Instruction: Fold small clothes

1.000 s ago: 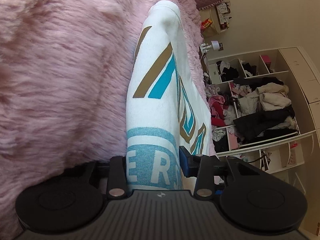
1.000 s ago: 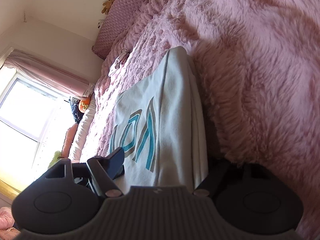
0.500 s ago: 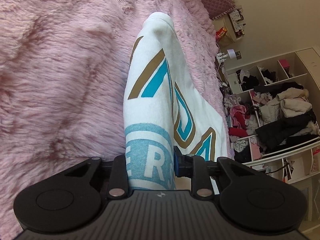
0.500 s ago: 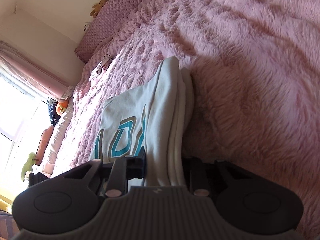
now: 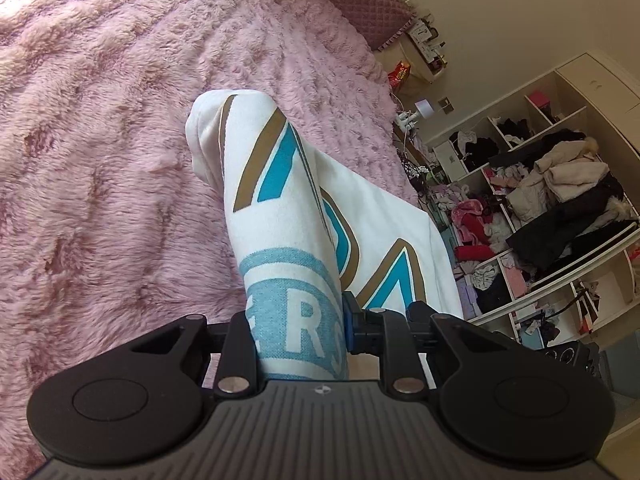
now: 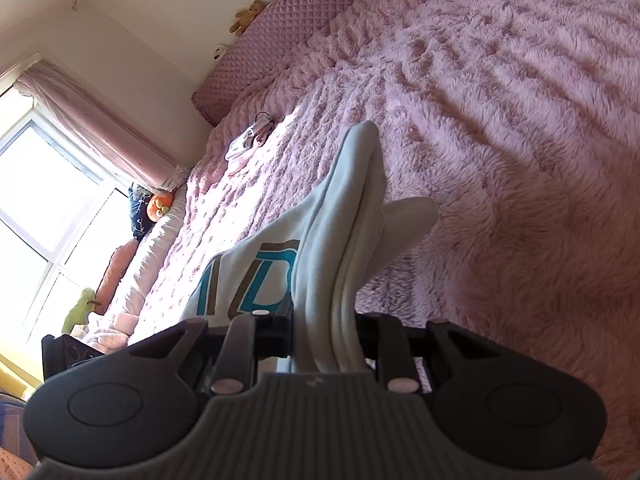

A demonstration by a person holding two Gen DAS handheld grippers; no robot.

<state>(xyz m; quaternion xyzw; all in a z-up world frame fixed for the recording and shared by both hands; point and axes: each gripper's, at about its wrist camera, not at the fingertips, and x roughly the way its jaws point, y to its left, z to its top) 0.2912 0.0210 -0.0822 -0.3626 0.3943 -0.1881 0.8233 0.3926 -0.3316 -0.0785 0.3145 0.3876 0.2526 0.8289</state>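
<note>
A white garment with teal and brown lettering [image 5: 280, 216] is held up off the pink fluffy bedspread [image 5: 100, 160]. My left gripper [image 5: 298, 336] is shut on one folded edge of it, the teal print showing between the fingers. My right gripper [image 6: 324, 340] is shut on the other edge of the same garment [image 6: 340, 240], where several layers bunch together. The cloth hangs between the two grippers, and its far end points away from each camera. Both pairs of fingertips are hidden by cloth.
Open white shelves stuffed with clothes [image 5: 552, 208] stand to the right of the bed. A quilted pink headboard [image 6: 280, 40] and a window with pink curtains [image 6: 60, 184] lie on the far side. A small pale item [image 6: 244, 146] lies on the bedspread.
Both grippers have lifted the garment higher off the bedspread. The right gripper closed on the layered edge, which now stands up and bunches. More of the bed shows below.
</note>
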